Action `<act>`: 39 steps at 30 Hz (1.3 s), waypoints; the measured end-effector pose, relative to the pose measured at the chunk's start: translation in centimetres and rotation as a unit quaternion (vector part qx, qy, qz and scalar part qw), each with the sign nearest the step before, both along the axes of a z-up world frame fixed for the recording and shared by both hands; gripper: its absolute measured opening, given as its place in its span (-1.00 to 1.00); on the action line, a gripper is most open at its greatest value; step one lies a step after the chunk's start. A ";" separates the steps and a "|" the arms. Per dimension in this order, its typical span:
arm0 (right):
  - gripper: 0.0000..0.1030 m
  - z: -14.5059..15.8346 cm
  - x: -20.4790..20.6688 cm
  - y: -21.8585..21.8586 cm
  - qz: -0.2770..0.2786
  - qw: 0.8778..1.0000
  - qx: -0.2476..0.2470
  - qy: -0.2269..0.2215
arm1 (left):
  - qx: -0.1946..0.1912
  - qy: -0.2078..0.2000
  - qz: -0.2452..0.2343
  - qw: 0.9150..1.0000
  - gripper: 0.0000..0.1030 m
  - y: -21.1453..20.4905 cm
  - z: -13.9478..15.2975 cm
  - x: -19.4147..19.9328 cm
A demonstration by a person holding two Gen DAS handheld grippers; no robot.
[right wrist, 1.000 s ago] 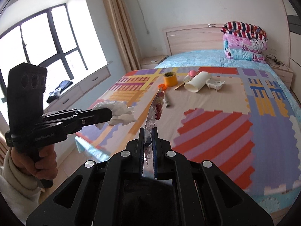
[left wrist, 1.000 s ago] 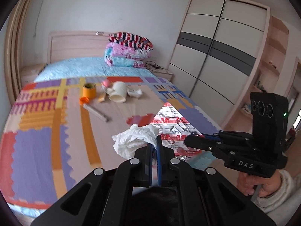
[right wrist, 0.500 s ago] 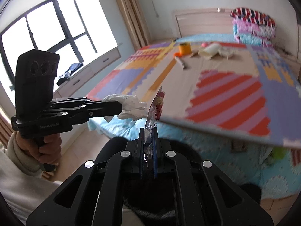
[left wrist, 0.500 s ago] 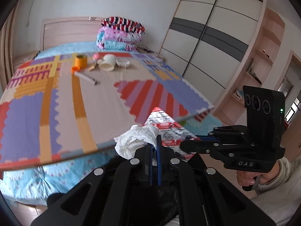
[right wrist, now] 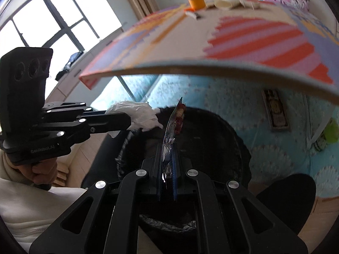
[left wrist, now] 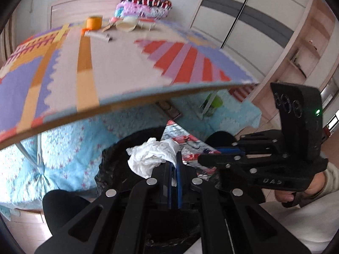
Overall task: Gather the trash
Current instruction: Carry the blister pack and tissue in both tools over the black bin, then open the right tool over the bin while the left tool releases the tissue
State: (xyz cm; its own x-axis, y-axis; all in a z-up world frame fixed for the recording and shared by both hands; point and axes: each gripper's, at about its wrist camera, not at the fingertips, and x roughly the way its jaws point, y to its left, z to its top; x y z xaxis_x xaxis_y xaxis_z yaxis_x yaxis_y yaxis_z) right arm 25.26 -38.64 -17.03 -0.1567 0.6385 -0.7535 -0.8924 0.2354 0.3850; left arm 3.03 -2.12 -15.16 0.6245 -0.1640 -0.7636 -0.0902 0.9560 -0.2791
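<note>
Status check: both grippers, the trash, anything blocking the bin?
Left gripper shut on crumpled tissue. Right gripper shut on foil wrapper. Both over black bin. Nothing blocking.

A bedroom in a home.
A bed with a blue patterned bedspread (left wrist: 70, 148) and wooden headboard (left wrist: 70, 6) fills the room, folded blankets (left wrist: 146, 6) stacked at its far end; sliding wardrobe doors (left wrist: 250, 14) stand right, a curtained window (right wrist: 63, 21) left.

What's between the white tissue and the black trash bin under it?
Nothing but air. In the right wrist view the tissue, pinched in the left gripper, hangs over the bin's rim, as does the wrapper in the right gripper.
</note>
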 end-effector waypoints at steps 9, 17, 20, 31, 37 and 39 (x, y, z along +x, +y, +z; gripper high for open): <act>-0.84 -3.4 -0.4 1.1 -0.008 0.999 -0.046 0.000 | -0.014 0.069 0.004 0.998 -0.94 0.3 -5.9 0.5; -0.84 -5.7 -1.3 1.5 0.000 0.997 -0.082 -0.008 | -0.044 0.102 0.020 0.994 -0.93 1.0 -8.8 0.5; -0.84 -6.2 -1.3 1.5 -0.002 0.996 -0.090 -0.004 | -0.050 0.110 0.022 0.992 -0.93 1.1 -9.2 0.5; -0.36 -6.1 -1.0 1.4 -0.009 0.996 -0.085 0.000 | -0.049 0.147 0.032 0.987 -0.79 0.9 -9.9 1.3; -0.36 -6.1 -1.0 1.4 -0.009 0.996 -0.084 0.000 | -0.046 0.133 0.030 0.990 0.08 0.7 -9.4 1.3; -0.36 -6.1 -1.0 1.4 -0.010 0.996 -0.084 -0.001 | -0.044 0.133 0.032 0.990 0.08 0.7 -9.3 1.2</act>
